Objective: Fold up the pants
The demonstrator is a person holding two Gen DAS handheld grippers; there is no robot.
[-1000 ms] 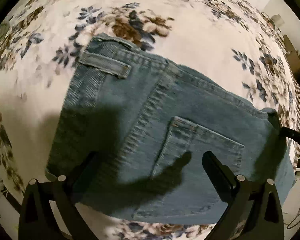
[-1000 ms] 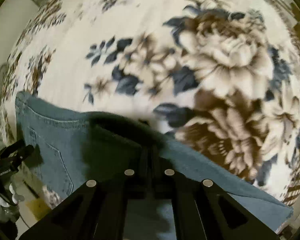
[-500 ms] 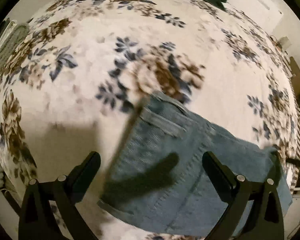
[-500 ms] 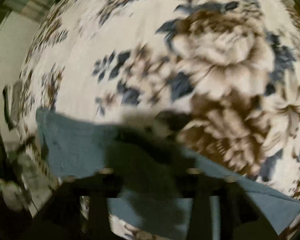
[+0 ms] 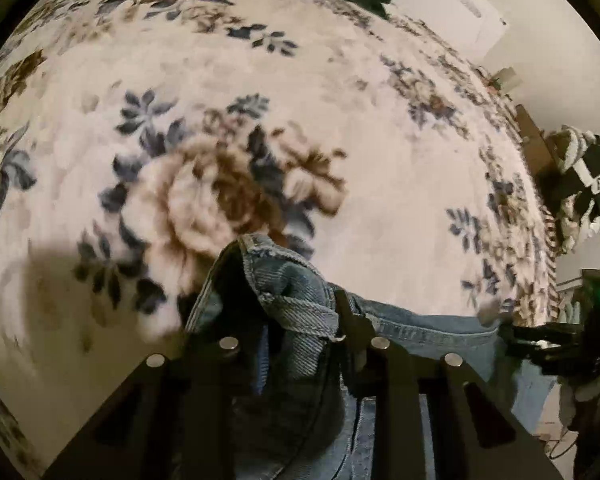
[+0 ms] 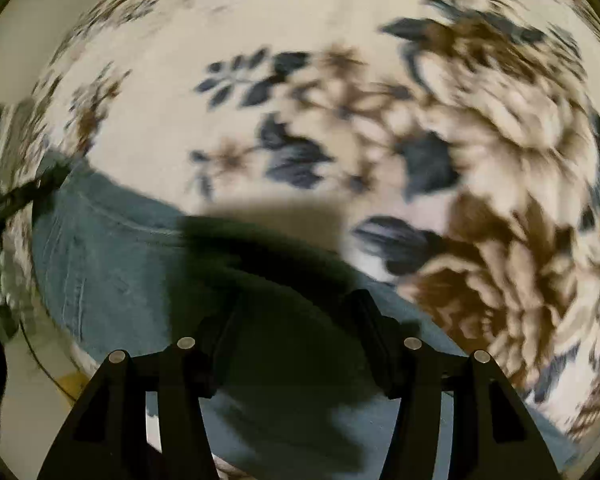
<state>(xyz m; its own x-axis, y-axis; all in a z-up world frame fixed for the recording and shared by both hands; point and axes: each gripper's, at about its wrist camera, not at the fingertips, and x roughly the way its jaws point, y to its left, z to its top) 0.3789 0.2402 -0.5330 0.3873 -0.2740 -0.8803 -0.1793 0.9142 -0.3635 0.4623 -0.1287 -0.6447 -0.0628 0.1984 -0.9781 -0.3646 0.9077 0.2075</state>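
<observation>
So a second ago the left claw (image 5: 300, 340) was hanging wide open over the flat jeans (image 5: 428, 332) — now it's narrowed right down with the bunched waistband corner and a belt loop (image 5: 300, 312) pinched between its fingers. Meanwhile the right claw (image 6: 296, 320) went the other way: it was pinched shut on the denim edge, now it's spread wide, hovering over the fabric with nothing in it. Looks like a grip handoff to me, left side set to carry the next fold over. Jeans sit at 6 o'clock in both views, lying on the floral blanket (image 5: 340, 92), which runs off toward 12 — bed, I guess.
</observation>
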